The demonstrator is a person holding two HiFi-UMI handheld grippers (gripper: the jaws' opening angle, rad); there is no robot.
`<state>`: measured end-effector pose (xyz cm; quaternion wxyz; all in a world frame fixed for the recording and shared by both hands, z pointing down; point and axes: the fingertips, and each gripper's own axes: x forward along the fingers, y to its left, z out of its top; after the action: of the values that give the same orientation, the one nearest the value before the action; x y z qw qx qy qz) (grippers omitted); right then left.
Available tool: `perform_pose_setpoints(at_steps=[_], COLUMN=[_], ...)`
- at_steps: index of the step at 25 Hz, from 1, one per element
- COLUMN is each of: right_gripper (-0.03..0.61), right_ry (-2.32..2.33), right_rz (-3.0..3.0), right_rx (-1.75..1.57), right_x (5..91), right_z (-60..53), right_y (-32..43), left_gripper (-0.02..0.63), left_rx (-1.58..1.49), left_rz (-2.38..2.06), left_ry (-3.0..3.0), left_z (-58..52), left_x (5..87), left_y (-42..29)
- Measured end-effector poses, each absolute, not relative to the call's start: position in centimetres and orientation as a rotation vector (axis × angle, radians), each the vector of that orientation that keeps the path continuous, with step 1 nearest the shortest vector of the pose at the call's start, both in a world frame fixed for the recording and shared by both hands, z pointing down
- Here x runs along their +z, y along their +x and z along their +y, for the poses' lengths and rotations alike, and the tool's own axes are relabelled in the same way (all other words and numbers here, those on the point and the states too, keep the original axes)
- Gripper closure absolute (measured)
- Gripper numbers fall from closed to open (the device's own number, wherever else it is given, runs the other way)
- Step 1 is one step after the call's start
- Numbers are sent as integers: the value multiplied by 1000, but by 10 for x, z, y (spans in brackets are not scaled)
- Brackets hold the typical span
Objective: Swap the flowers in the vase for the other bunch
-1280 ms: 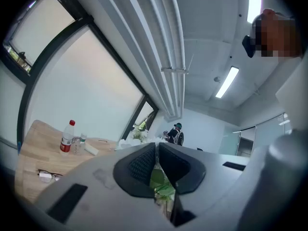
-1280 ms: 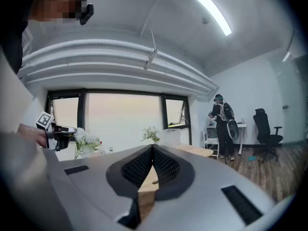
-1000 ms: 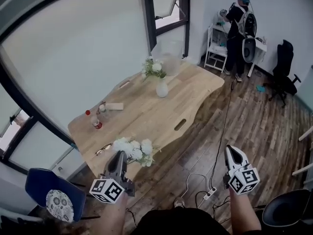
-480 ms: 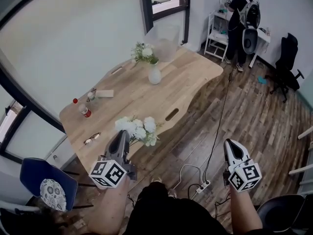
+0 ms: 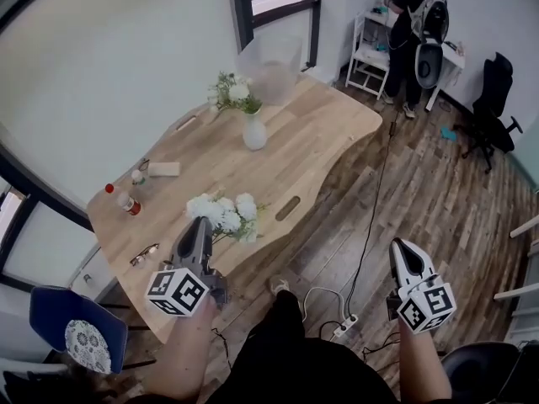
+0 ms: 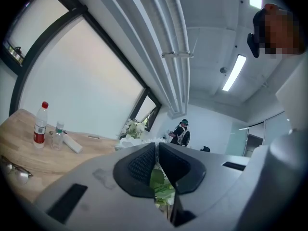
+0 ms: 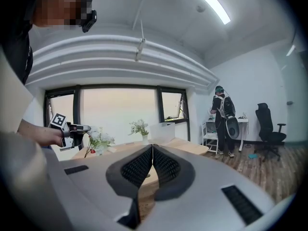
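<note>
A bright office with a plank floor (image 5: 421,192) and tall windows is seen, and a pale wooden tabletop (image 5: 295,154) with a wavy edge is set along the window wall. A white vase (image 5: 253,133) is stood upright on the far half of the tabletop, and a small bunch of white flowers with green leaves (image 5: 230,93) is held in it. Just behind the vase, a clear plastic container (image 5: 268,68) is placed. Well to the left of the vase, a red-capped bottle (image 5: 123,200) is stood near the tabletop's end, and a pair of glasses (image 5: 143,254) is laid nearer the front edge.

The other bunch of white flowers (image 5: 222,215) is carried in the left gripper (image 5: 200,225), well in front of the vase and above the near edge of the tabletop; in the left gripper view the jaws are seen clamped on its green stems. The right gripper (image 5: 402,249) is held over the floor, far to the right of the vase, its jaws pressed together with nothing between them. Beyond the vase, in the far corner, a person with a backpack (image 5: 413,15) is seen standing at a white shelf.
</note>
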<state>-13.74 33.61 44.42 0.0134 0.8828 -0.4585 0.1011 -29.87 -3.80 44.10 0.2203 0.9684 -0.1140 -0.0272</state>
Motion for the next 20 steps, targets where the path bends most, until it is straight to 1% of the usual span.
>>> perform_pose_setpoints(at_steps=[4, 10, 15, 20], right_gripper=[551, 551, 551, 551], right_ry=[2750, 2737, 2713, 2655], right_rz=[-1403, -1482, -1526, -1568], right_rx=[339, 330, 361, 394], right_x=[445, 433, 435, 439], right_z=[317, 249, 199, 157], right_y=[-97, -37, 6, 32], left_gripper=[586, 586, 586, 586], left_rx=[-101, -66, -82, -112], left_rz=[-334, -365, -426, -443], left_ry=[2690, 2648, 2640, 2641], left_z=[-66, -104, -146, -173], left_x=[439, 453, 448, 448], left_y=[-261, -212, -186, -167])
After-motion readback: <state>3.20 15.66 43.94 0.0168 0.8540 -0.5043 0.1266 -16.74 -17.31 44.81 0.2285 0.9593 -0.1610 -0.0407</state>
